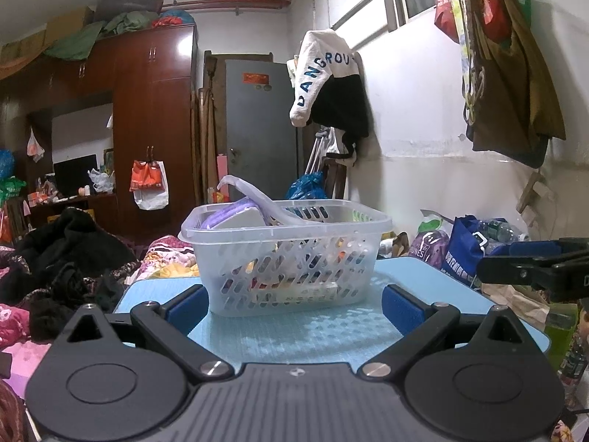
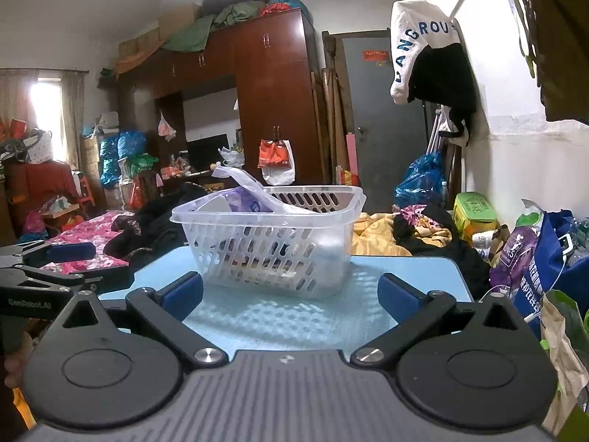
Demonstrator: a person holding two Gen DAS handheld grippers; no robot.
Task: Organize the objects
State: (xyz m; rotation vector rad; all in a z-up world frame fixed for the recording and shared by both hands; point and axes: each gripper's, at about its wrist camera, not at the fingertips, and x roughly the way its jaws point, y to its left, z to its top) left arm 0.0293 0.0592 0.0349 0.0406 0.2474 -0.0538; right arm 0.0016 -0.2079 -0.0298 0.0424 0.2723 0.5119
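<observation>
A clear slotted plastic basket (image 1: 342, 217) stands on a light blue table (image 1: 279, 335). It holds a purple packet (image 1: 224, 213), a translucent curved plastic piece (image 1: 254, 191) sticking out over its rim, and several small items at the bottom. The basket also shows in the right wrist view (image 2: 331, 199), on the same table (image 2: 287, 320). My left gripper (image 1: 294, 305) is open and empty, just in front of the basket. My right gripper (image 2: 291, 294) is open and empty, also just short of the basket. Each gripper shows at the edge of the other's view.
A bed with dark clothes (image 1: 62, 258) and floral bedding (image 2: 92, 235) lies left of the table. Bags (image 2: 545, 258) crowd the right side by the wall. A white and black hoodie (image 1: 331, 81) hangs above. A wardrobe (image 1: 151, 125) stands behind.
</observation>
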